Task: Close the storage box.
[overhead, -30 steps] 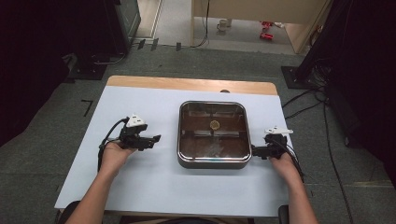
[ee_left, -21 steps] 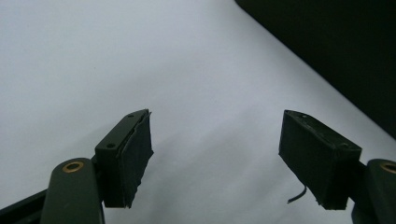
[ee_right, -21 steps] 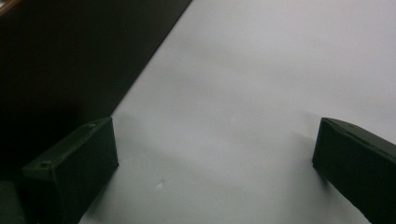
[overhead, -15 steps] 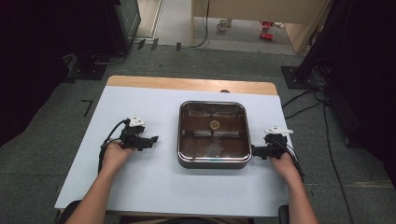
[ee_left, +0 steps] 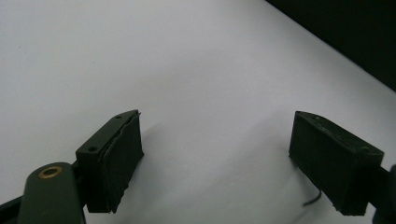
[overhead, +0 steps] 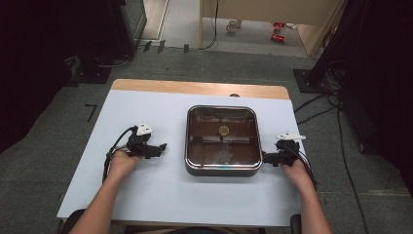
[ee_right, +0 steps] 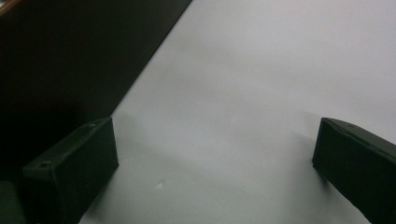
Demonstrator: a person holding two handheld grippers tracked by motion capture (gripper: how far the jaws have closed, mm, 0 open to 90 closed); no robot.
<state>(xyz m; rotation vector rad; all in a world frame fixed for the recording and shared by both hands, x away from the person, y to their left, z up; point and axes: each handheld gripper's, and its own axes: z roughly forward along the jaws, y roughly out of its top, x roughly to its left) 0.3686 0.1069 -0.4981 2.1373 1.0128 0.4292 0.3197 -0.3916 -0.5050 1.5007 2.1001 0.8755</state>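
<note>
A square metal pan (overhead: 221, 169) with a dark brown inside sits on the white table sheet (overhead: 146, 195). A small yellowish round piece (overhead: 224, 130) lies near its middle. My left gripper (overhead: 163, 146) rests low over the sheet to the pan's left and points toward it. Its jaws have just been opening. In the left gripper view they stand wide apart (ee_left: 215, 126) with only bare sheet between them. My right gripper (overhead: 265, 157) is close to the pan's right wall. Its jaws are open (ee_right: 215, 135) and hold nothing.
The table's wooden far edge (overhead: 199, 87) shows behind the sheet. Grey carpet, black stands and cables (overhead: 321, 105) surround the table. The pan's dark wall (ee_right: 70, 60) rises at the left of the right gripper view.
My left gripper has sunk a little toward the sheet. The right gripper and the pan have kept still.
</note>
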